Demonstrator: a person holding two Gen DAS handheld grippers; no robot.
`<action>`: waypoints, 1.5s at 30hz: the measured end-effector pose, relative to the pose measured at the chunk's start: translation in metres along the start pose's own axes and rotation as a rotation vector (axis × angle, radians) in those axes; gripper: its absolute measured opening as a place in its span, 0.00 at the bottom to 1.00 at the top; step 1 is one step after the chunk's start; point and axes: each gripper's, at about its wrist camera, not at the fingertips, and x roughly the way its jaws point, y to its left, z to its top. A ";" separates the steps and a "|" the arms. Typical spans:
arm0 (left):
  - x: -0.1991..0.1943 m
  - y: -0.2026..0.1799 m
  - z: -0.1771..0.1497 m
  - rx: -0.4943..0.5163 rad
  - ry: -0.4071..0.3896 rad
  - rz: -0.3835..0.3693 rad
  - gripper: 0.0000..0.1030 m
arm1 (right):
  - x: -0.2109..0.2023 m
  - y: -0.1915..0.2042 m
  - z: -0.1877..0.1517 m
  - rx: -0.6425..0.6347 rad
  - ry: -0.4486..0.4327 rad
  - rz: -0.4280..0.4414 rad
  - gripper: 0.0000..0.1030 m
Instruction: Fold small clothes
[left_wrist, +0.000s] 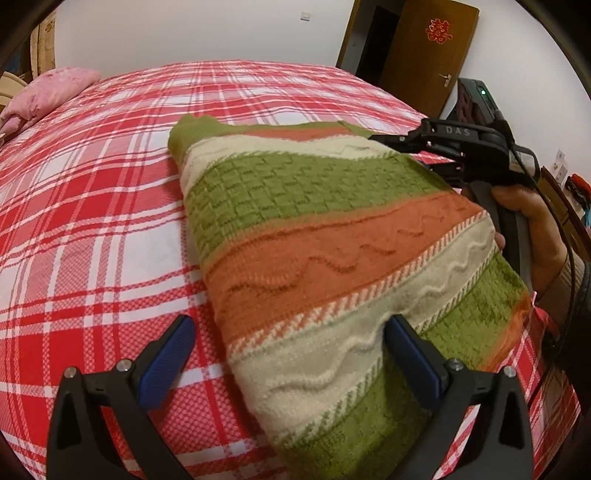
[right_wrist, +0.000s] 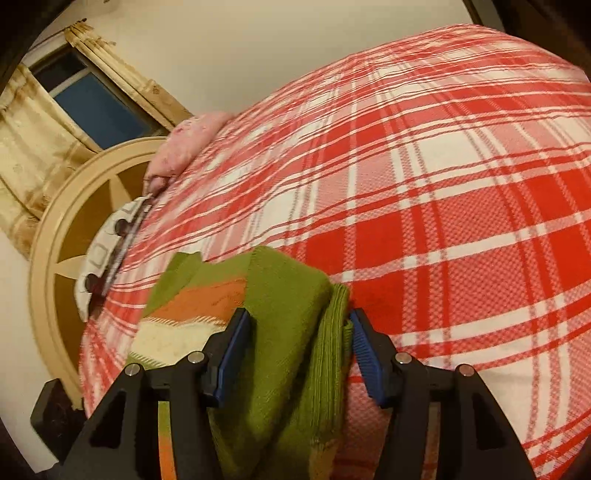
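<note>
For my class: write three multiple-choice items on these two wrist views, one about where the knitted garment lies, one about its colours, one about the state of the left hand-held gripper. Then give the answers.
1. Where does the sweater lie?
A. on the plaid bed cover
B. on a chair
C. on the floor

2. Which colours stripe it?
A. blue and grey
B. green, orange and cream
C. black and yellow

3. How is the left hand-held gripper?
A. shut on the pillow
B. out of view
C. open, fingers spread wide

Answers: 1 A, the red plaid cloth lies under it; 2 B, all three bands show in the left wrist view; 3 C, its blue pads stand far apart.
</note>
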 end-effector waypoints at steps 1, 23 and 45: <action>0.001 -0.001 0.001 0.003 0.001 0.000 1.00 | 0.000 0.000 -0.001 -0.002 -0.002 0.000 0.55; -0.002 -0.005 0.000 0.045 -0.024 -0.085 0.82 | 0.015 -0.005 0.005 0.014 0.026 0.142 0.37; -0.005 -0.009 0.001 0.067 -0.029 -0.112 0.55 | 0.013 -0.004 -0.007 0.032 -0.008 0.180 0.23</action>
